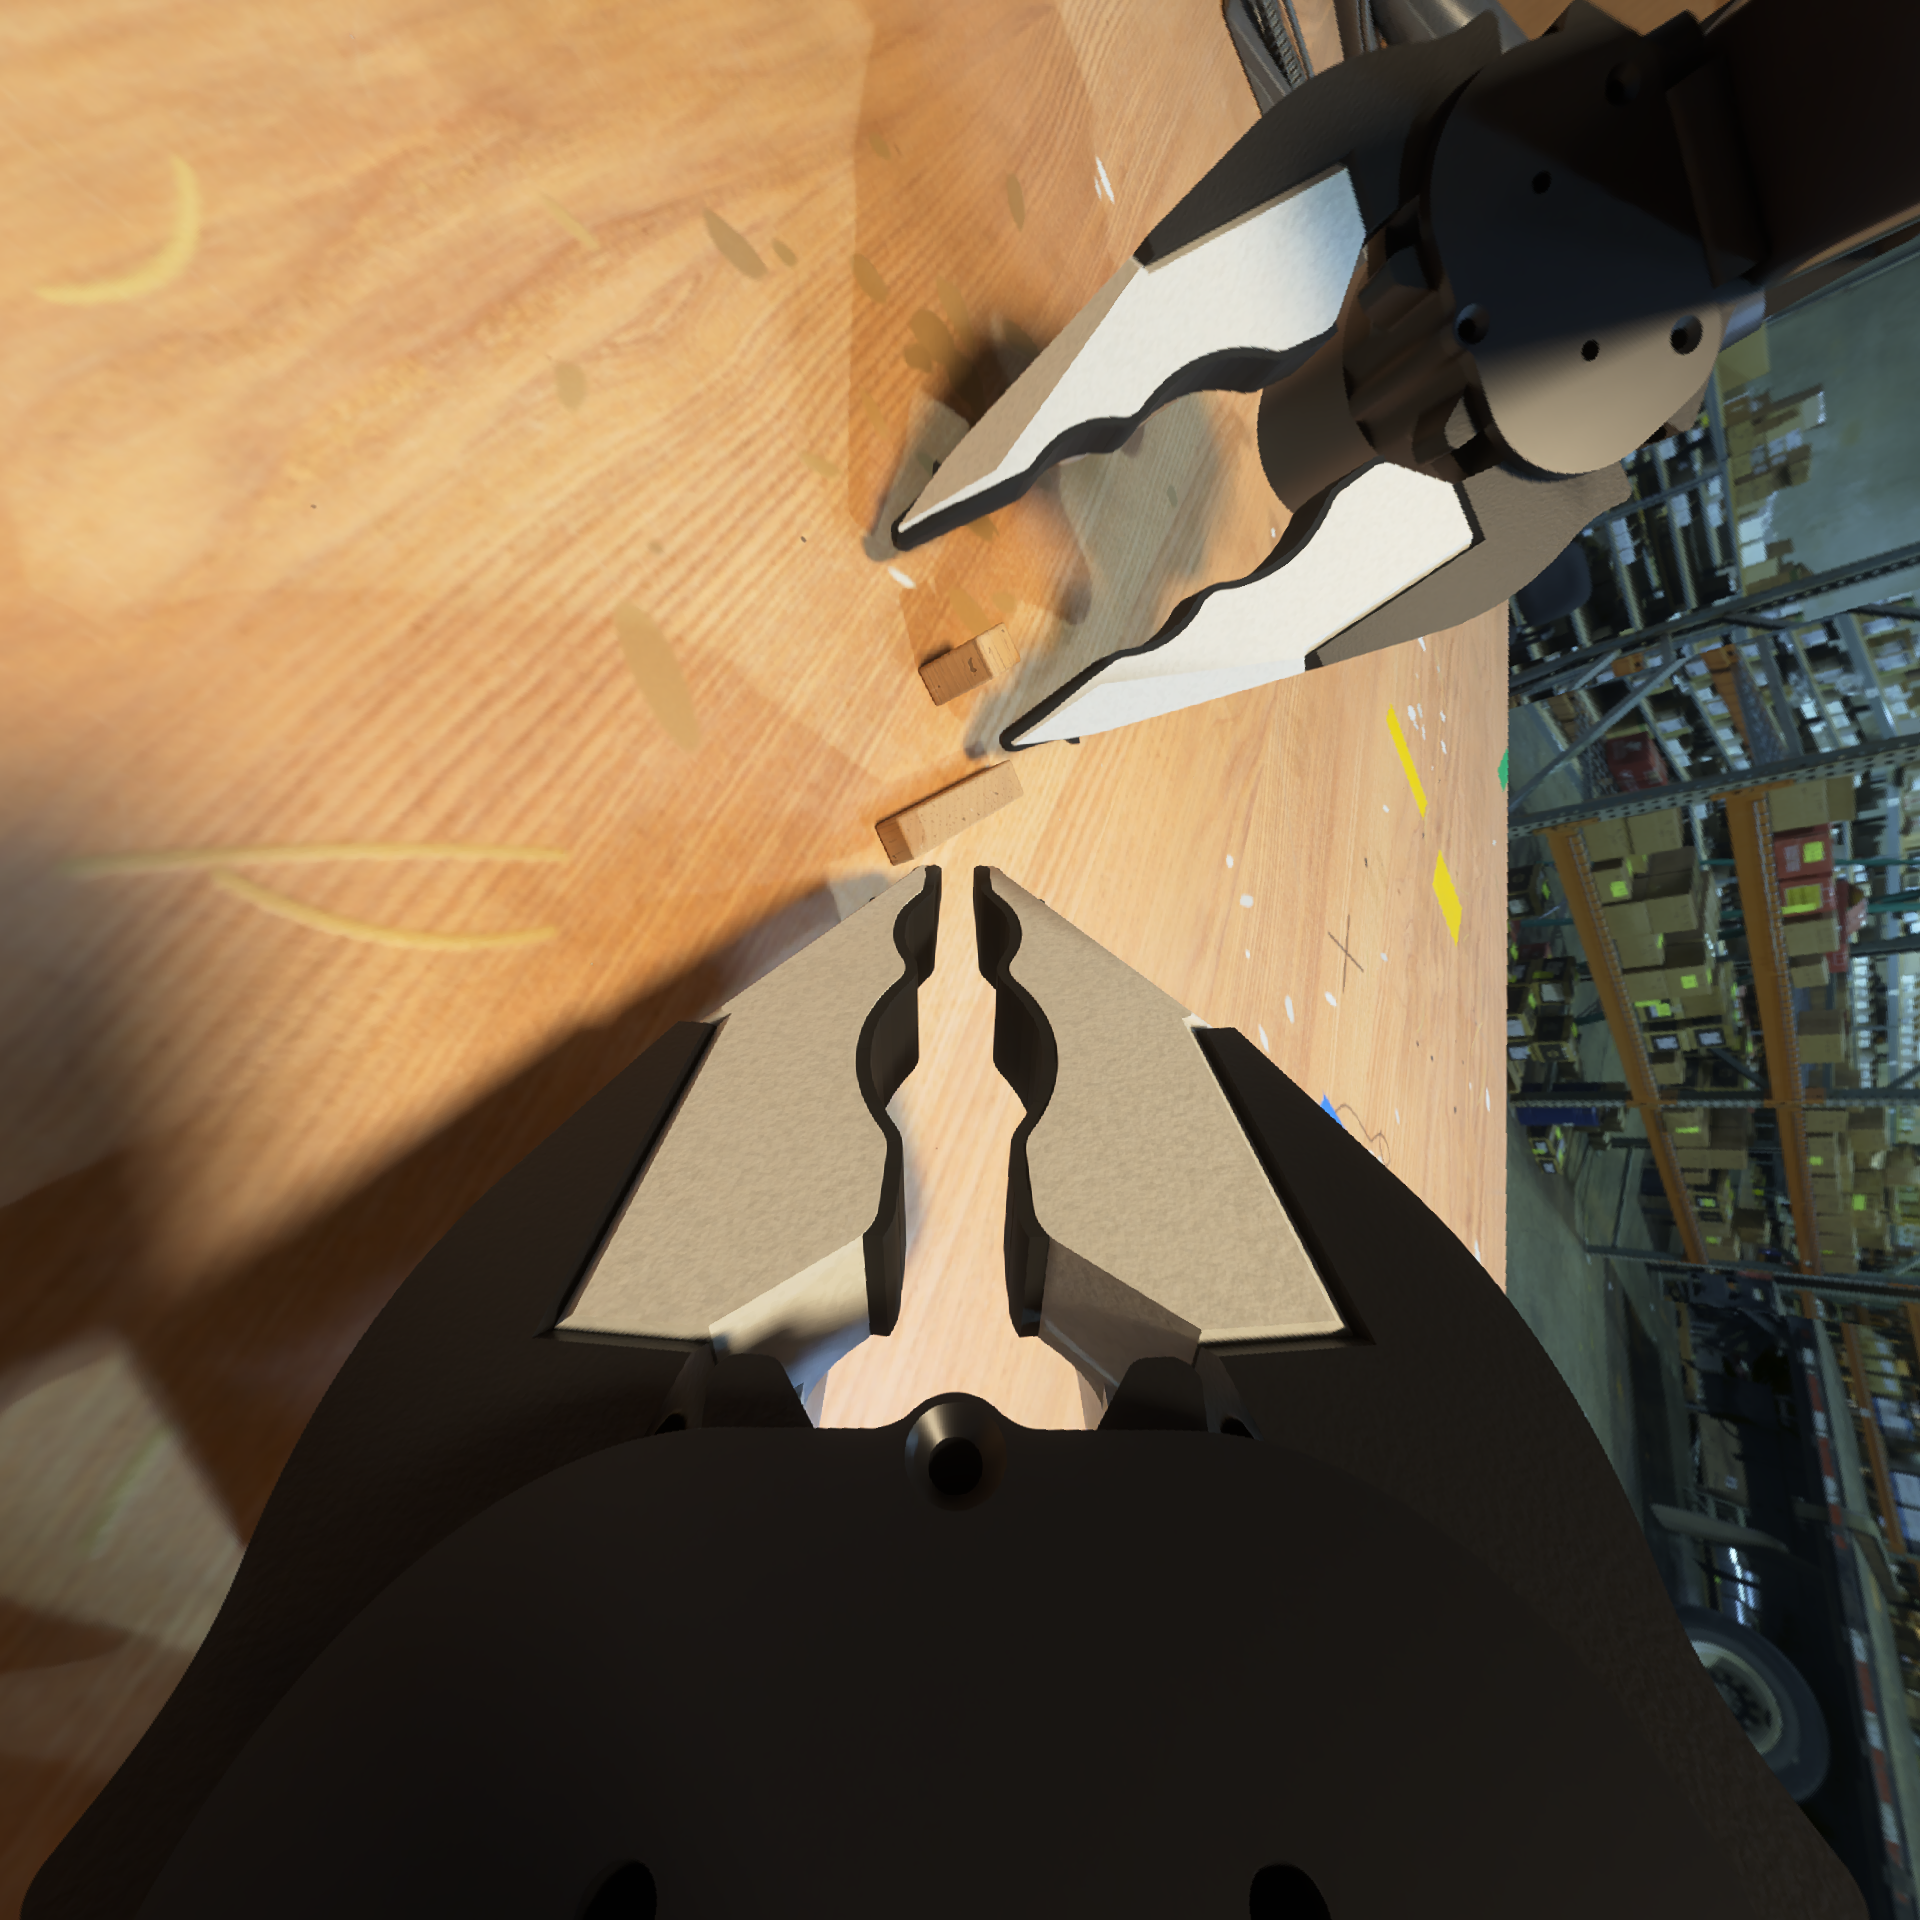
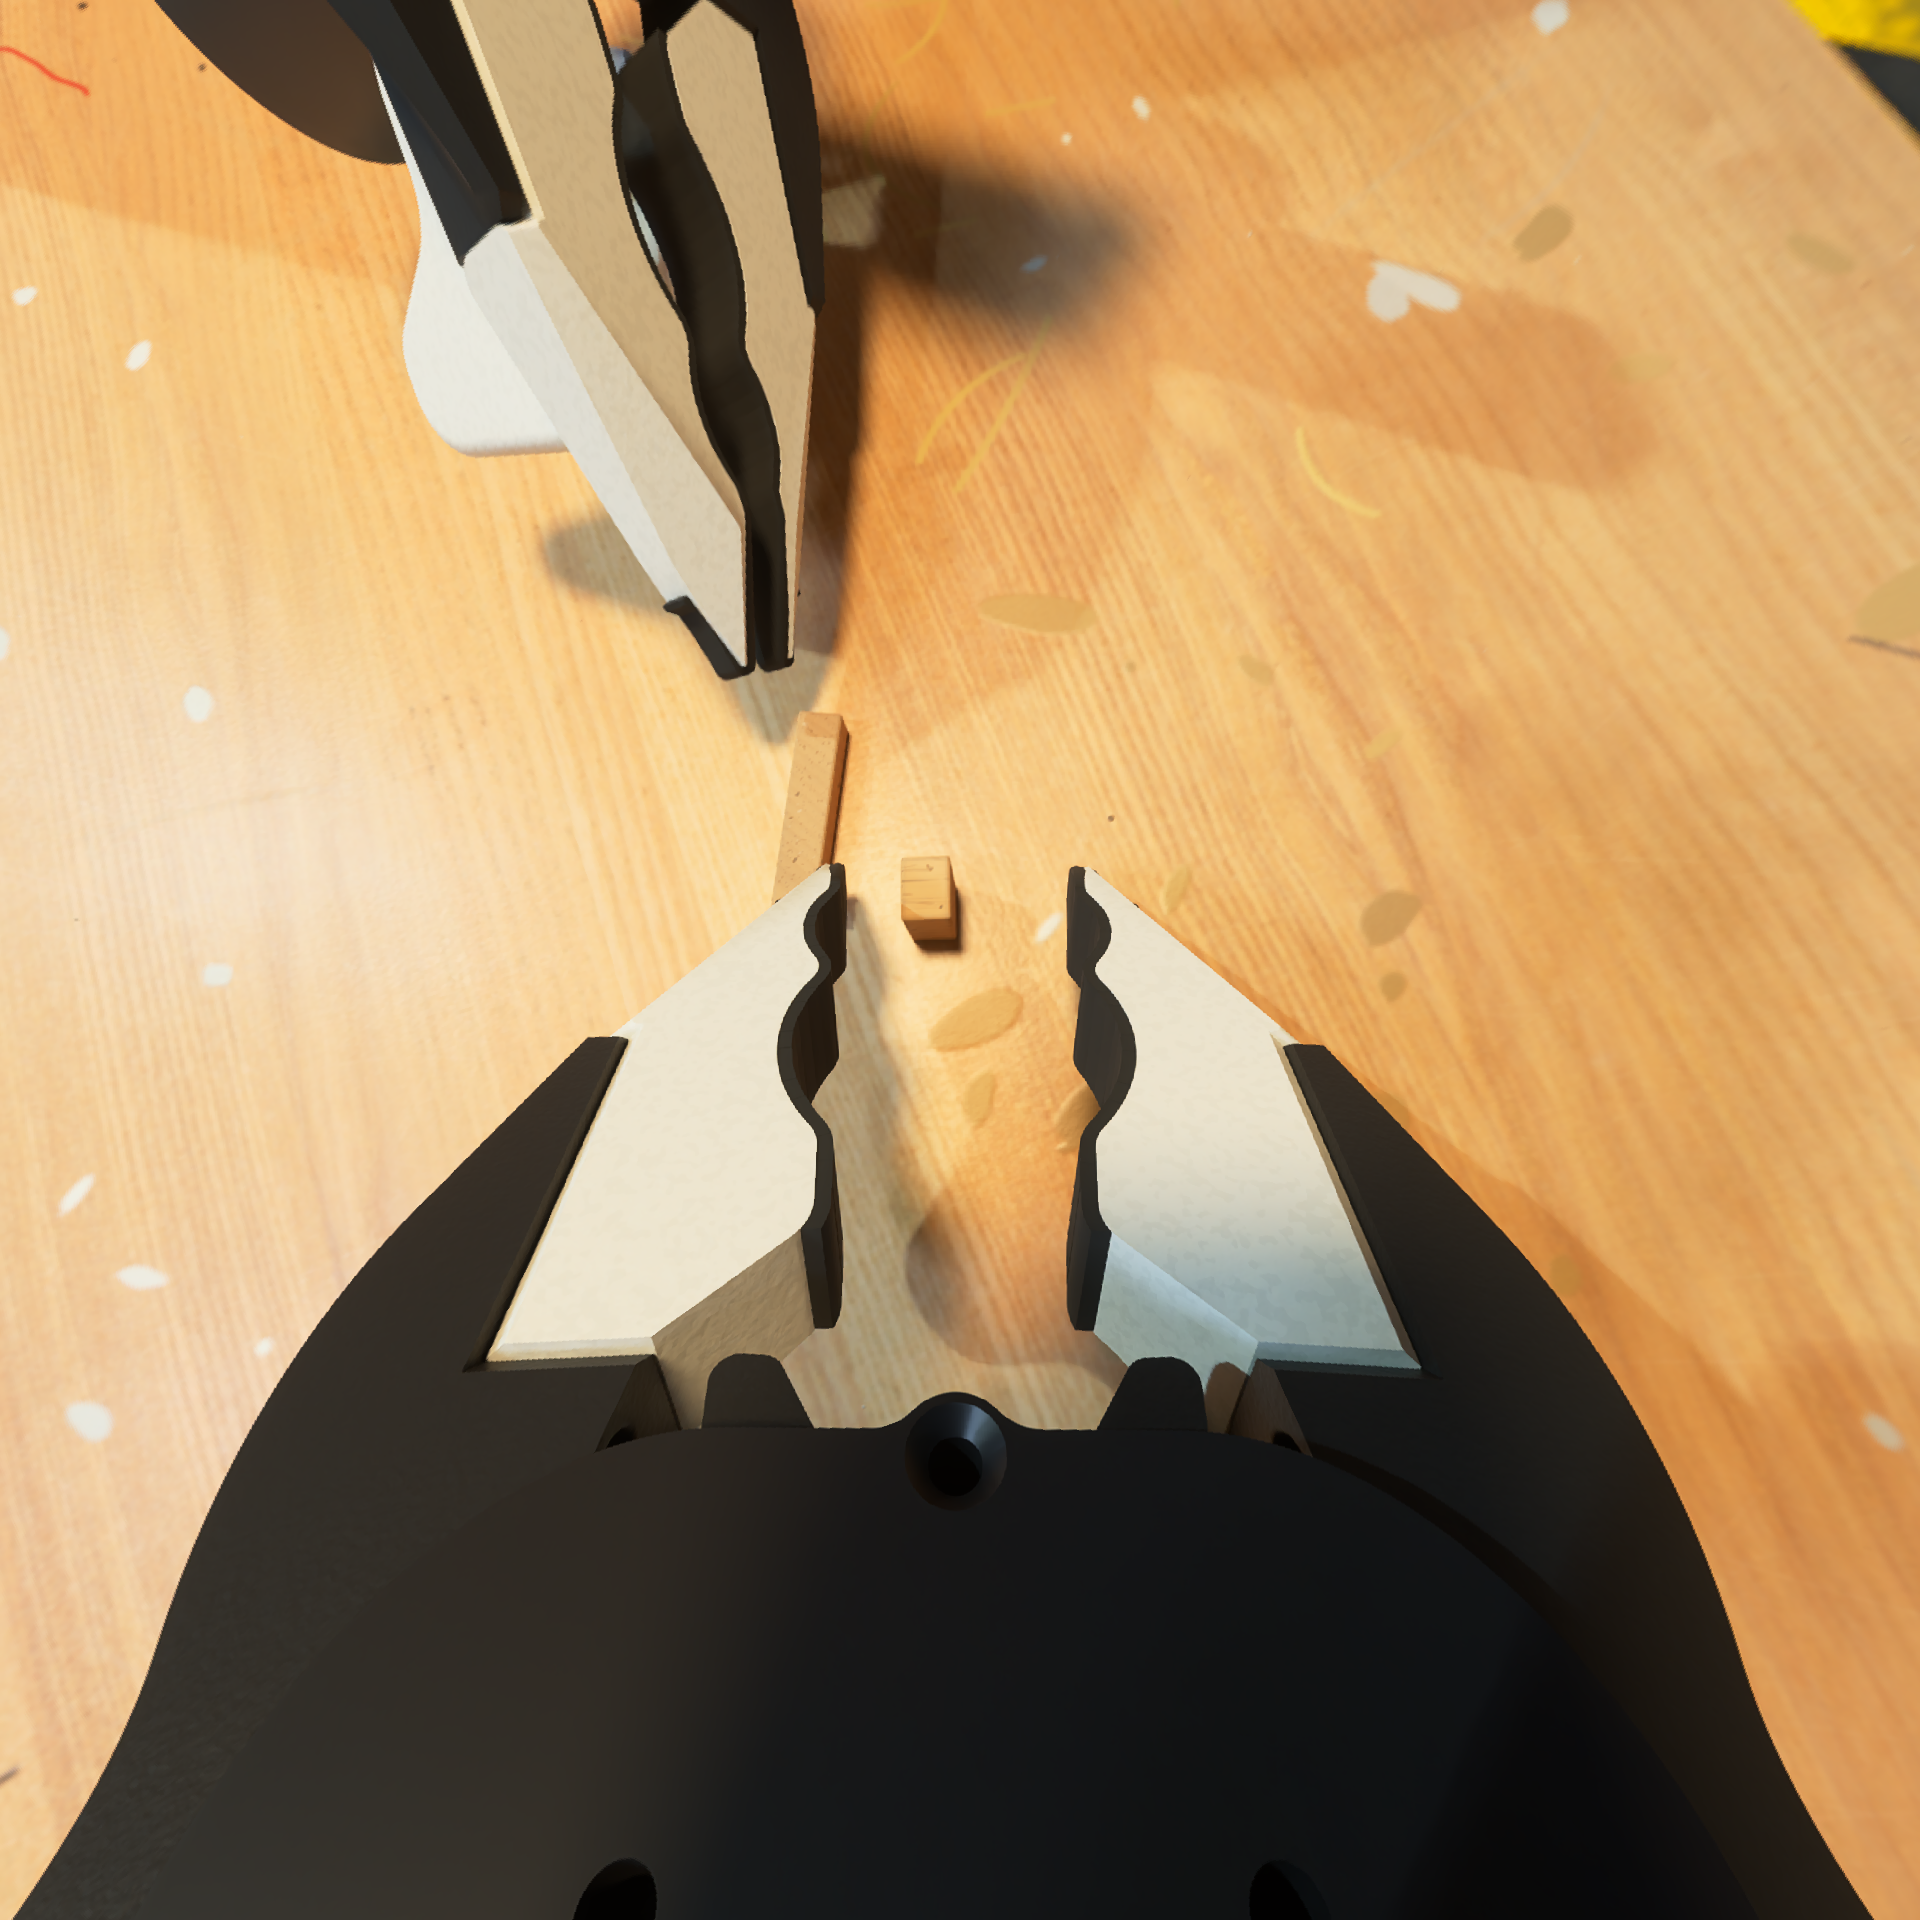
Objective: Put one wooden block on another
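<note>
Holding my left gripper nearly closed, empty, just short of long block. Keeping my right gripper wide around short block; both blocks lying apart on table.

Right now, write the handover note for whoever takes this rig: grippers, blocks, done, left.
Left gripper: shut, empty, tips just short of the long block's end.
Right gripper: open, empty, low over the table, with the small block lying between its fingertips, not touching either.
Blocks: both flat on the table, side by side with a gap, not stacked.
Done: right gripper lined up around the small block.
Left: close on the small block, lift it, set it on the long block, let go.
</note>
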Controlling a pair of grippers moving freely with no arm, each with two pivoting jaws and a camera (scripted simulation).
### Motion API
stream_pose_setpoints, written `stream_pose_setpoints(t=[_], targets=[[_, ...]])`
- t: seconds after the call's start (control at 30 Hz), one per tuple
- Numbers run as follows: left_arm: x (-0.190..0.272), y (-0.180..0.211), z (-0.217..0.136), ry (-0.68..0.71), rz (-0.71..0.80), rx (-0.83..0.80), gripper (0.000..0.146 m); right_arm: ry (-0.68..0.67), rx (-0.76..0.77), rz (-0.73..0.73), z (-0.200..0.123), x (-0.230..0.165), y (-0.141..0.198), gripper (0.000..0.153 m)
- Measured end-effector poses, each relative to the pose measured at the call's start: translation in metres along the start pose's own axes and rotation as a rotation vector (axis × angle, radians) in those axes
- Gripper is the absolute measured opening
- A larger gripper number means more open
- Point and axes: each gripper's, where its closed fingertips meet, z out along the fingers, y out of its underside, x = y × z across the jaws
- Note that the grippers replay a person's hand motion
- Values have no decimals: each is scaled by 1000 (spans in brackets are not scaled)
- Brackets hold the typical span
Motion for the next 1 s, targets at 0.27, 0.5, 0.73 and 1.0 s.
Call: stream_pose_setpoints(t=[0.27,0.5,0.73,1.0], targets=[[1,-2,-3,13,-14,18,6,-69,-10,68,-5,-15,6,36],[2,-2,-2,26,-20,15,6,63,-4,-12,-4,6,2,38],[2,-3,-3,28,-26,21,6,-15,-17,-22,2,-7,3,35],[3,-2,-2,30,-22,16,6,30,-10,1,-3,-2,3,30]])
